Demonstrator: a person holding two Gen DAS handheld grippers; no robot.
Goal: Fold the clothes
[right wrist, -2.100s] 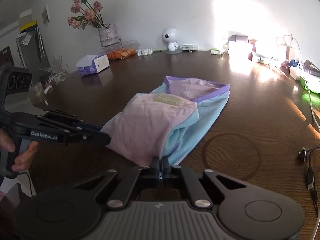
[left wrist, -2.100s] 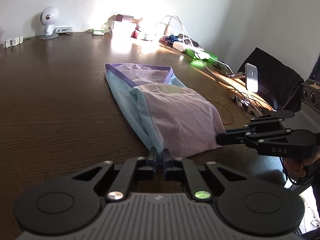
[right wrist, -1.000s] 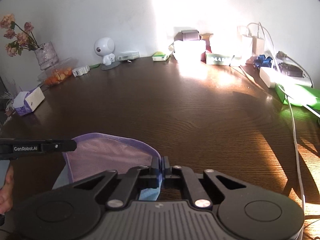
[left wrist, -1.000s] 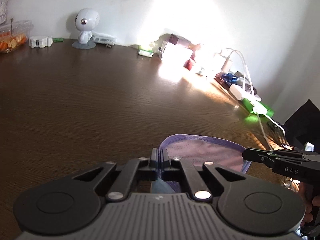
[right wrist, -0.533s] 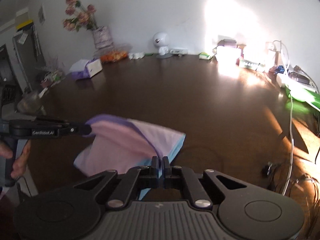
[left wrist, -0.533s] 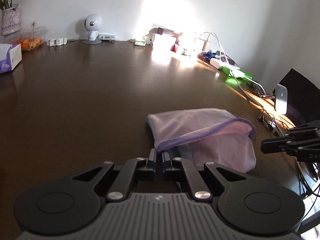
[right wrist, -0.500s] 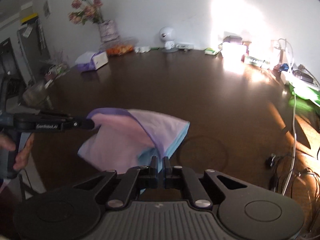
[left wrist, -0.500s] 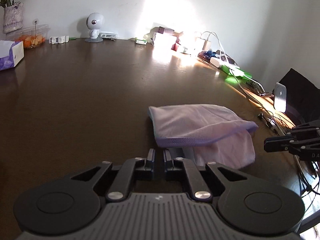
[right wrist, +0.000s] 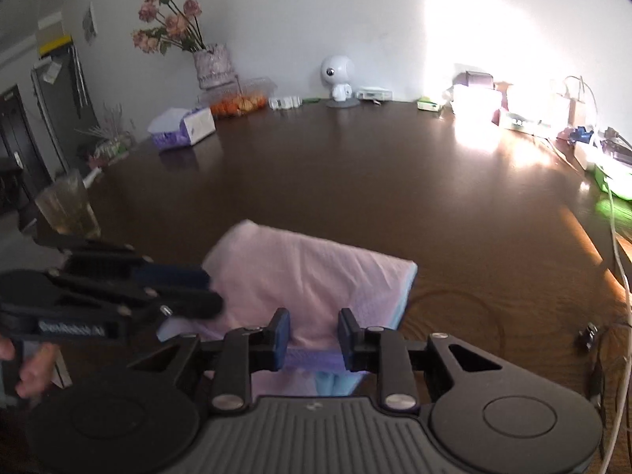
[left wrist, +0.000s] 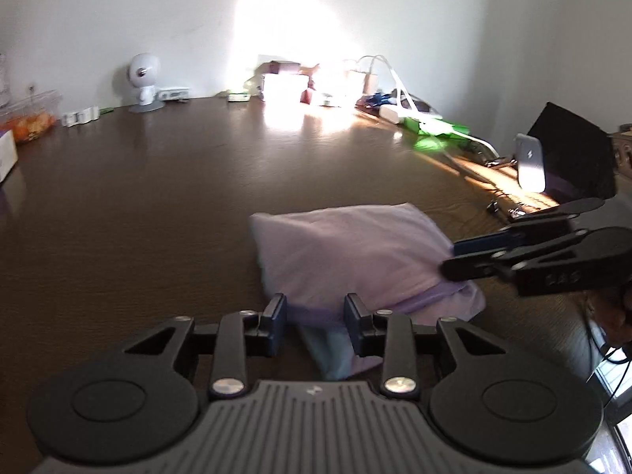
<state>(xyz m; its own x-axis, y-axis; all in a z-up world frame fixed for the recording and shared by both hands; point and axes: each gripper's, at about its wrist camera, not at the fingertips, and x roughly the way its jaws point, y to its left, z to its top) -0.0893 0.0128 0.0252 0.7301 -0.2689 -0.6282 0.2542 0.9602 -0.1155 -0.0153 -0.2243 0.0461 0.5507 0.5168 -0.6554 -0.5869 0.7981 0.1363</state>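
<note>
A folded pink and light-blue garment lies on the dark wooden table, its purple-trimmed edge nearest me. My left gripper is open, its fingers straddling that near edge without holding it. My right gripper is open too, over the same near edge of the garment from the other side. The right gripper also shows in the left wrist view at the garment's right side. The left gripper shows in the right wrist view at the garment's left side.
A drinking glass stands near the table's left edge. A tissue box, a vase of flowers and a white round camera line the back. Boxes, chargers and cables crowd the back right.
Both grippers carried the far purple-trimmed edge over towards me, laid it on the near part, and opened. The garment now lies folded in half.
</note>
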